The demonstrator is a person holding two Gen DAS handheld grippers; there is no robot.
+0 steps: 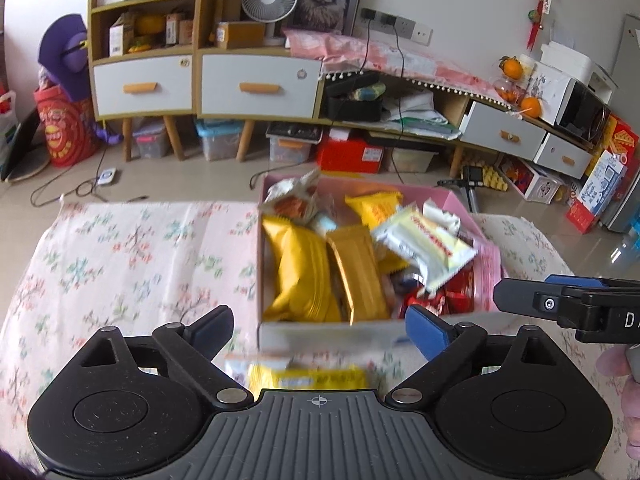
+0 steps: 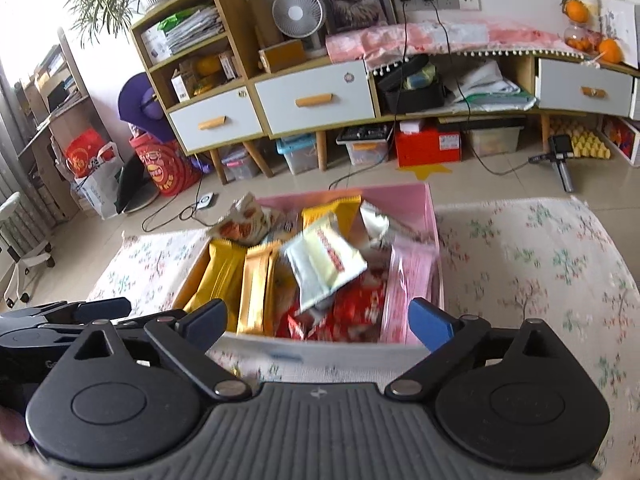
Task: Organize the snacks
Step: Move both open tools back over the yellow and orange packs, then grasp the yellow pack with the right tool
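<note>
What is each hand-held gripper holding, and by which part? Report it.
Nothing. The left hand-held gripper and the right hand-held gripper both stand open and empty near the pink box of snacks.

My work surface is a table spread with a pale floral cloth [image 1: 120,248], its blossom print running out to both sides of me. Sitting directly on it, toward the far edge, is the pink cardboard box [image 2: 434,236], heaped with snack packets. Just in front of the box's near wall a yellow-and-white packet [image 1: 304,374] lies flat on the cloth; it is too blurred for me to read.
</note>
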